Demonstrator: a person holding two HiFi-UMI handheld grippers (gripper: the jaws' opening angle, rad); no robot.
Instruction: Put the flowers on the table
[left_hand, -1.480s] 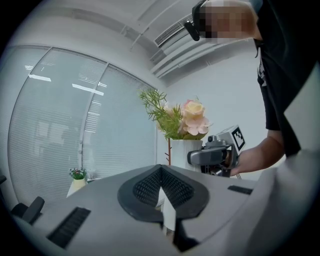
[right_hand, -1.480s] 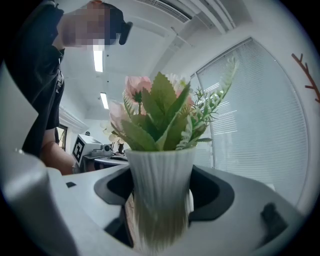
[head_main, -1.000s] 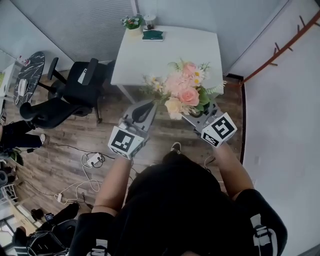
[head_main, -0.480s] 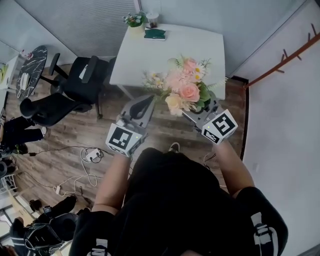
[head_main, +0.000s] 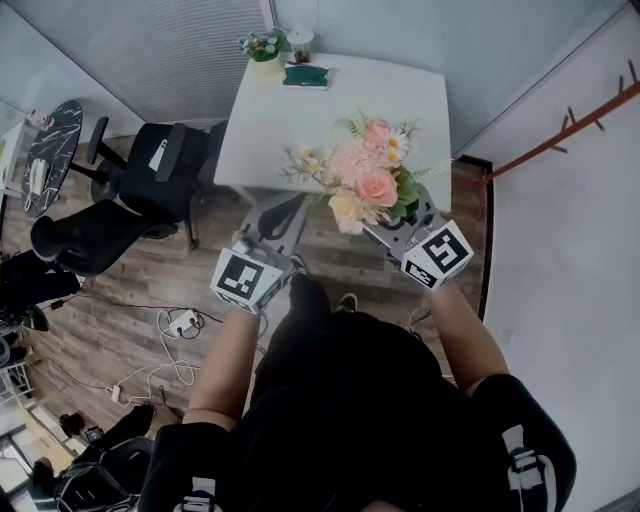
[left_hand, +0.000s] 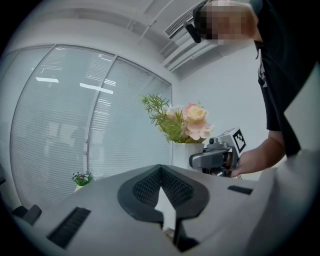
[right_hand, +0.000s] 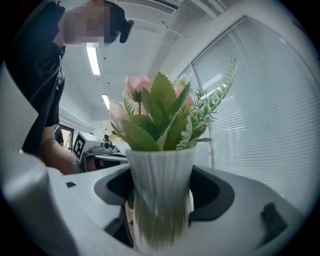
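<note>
- Wooden floor (head_main: 130, 290) runs under a white table (head_main: 300, 110) set against the blinds, with black office chairs (head_main: 150, 180) off to its left.
- At the table's far left corner stand a small potted plant (head_main: 264, 46) and a dark green book (head_main: 306, 72). The rest of the top is bare.
- The flowers (head_main: 365, 175), pink and cream roses with daisies and green sprigs, sit upright in a white ribbed vase (right_hand: 160, 195). The bouquet is carried in the air by the table's near edge, not yet set down.
- The right gripper (head_main: 398, 228) pinches the vase body from both sides, low under the blooms.
- The left gripper (head_main: 283, 215) is just beside it, its jaws pressed together on nothing.
- The bunch looks light but top-heavy, and the blooms are soft and easily crushed. The vase looks stiff and smooth, perhaps breakable, so I'd judge it could slip or tip.
- The ribbed body is the place to hold, never the stems. It should be kept upright and set down gently on the bare top.
</note>
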